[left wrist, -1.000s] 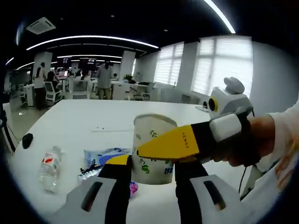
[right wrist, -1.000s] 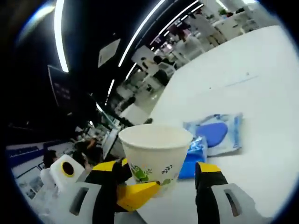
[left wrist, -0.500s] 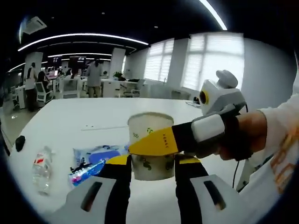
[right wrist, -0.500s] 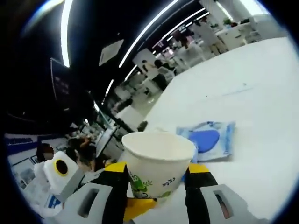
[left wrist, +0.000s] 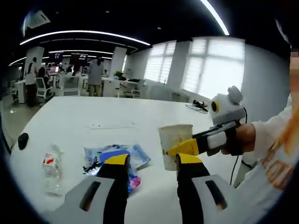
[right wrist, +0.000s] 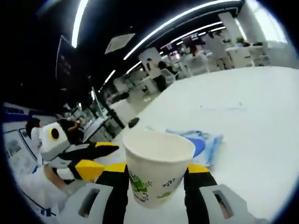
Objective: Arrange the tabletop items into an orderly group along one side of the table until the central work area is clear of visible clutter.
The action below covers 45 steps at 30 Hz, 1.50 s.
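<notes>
- Cup [right wrist: 158, 170] upright, clamped between jaws of right gripper [right wrist: 156, 175], just above white table [right wrist: 252, 107].
- Same cup [left wrist: 174, 145] in left gripper view, right of blue packet [left wrist: 117, 156].
- Left gripper [left wrist: 147, 163] jaws apart, holding nothing.
- Bottle [left wrist: 51, 168] lying left of packet; dark mouse [left wrist: 22, 140] near table edge.

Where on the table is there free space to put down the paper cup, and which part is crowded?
The white paper cup with green leaf print sits in the right gripper. The white table is bare beyond the thin white strip, toward the windows. It is crowded near the left gripper: blue wipes packet, clear plastic bottle, small black object.
</notes>
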{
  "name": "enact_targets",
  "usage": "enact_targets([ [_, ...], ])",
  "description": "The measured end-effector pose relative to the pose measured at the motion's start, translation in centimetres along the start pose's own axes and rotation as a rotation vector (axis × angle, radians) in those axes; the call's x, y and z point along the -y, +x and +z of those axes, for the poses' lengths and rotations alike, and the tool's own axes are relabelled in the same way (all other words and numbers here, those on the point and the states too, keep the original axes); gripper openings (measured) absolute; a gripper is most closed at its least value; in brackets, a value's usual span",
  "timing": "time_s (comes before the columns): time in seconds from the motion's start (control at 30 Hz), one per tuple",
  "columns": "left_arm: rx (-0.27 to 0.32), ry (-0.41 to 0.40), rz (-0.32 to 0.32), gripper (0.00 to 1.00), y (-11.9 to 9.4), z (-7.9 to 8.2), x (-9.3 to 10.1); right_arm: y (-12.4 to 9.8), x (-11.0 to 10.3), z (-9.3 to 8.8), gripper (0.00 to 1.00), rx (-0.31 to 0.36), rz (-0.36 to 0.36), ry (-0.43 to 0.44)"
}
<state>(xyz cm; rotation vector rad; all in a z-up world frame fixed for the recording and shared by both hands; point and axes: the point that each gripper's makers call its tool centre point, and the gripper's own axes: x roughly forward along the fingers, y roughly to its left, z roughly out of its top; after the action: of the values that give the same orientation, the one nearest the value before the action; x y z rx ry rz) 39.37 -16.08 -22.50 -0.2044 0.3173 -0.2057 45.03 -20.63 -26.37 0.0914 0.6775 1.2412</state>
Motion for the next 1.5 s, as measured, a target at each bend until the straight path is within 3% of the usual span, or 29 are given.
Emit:
enact_targets([
  [0.1,0.036,0.03,-0.014,0.37,-0.7,1.2,-0.3,-0.1,-0.6,-0.4,0.45,-0.01,0.002,-0.106],
  [0.2,0.051,0.081,-0.088,0.33,-0.9,3.3,1.8,0.3,-1.0,-0.5,0.45,-0.014,0.015,-0.152],
  [0.3,0.018,0.164,-0.149,0.31,-0.6,4.1,3.7,0.4,-1.6,-0.6,0.46,-0.017,0.029,-0.202],
  [0.37,0.024,0.171,-0.183,0.31,-0.3,4.7,4.7,0.4,-1.7,-0.6,0.46,-0.015,0.035,-0.243],
  [0.43,0.027,0.155,-0.236,0.31,0.0,4.4,5.2,0.3,-2.0,-0.5,0.46,-0.007,0.048,-0.278],
  [0.6,-0.071,0.26,-0.259,0.3,0.9,3.5,5.7,0.2,-2.3,-0.8,0.46,-0.018,0.053,-0.375],
  [0.77,-0.102,0.251,-0.284,0.25,1.7,2.9,6.9,0.1,-2.3,-0.9,0.46,-0.026,0.049,-0.424],
  [0.87,-0.161,0.323,-0.269,0.21,2.1,1.9,7.1,0.2,-2.5,-0.9,0.46,-0.027,0.052,-0.442],
  [0.97,-0.196,0.326,-0.272,0.16,2.4,1.1,7.4,0.3,-2.9,-0.7,0.46,-0.025,0.061,-0.464],
  [1.03,-0.207,0.338,-0.26,0.08,2.6,1.1,7.4,0.4,-2.9,-1.1,0.46,-0.05,0.056,-0.507],
  [1.3,-0.281,0.341,-0.267,0.0,1.8,0.0,6.9,0.5,-3.5,-1.6,0.44,-0.061,0.073,-0.51],
  [1.5,-0.277,0.346,-0.226,0.0,1.7,0.4,6.3,0.7,-3.6,-1.4,0.46,-0.051,0.081,-0.482],
])
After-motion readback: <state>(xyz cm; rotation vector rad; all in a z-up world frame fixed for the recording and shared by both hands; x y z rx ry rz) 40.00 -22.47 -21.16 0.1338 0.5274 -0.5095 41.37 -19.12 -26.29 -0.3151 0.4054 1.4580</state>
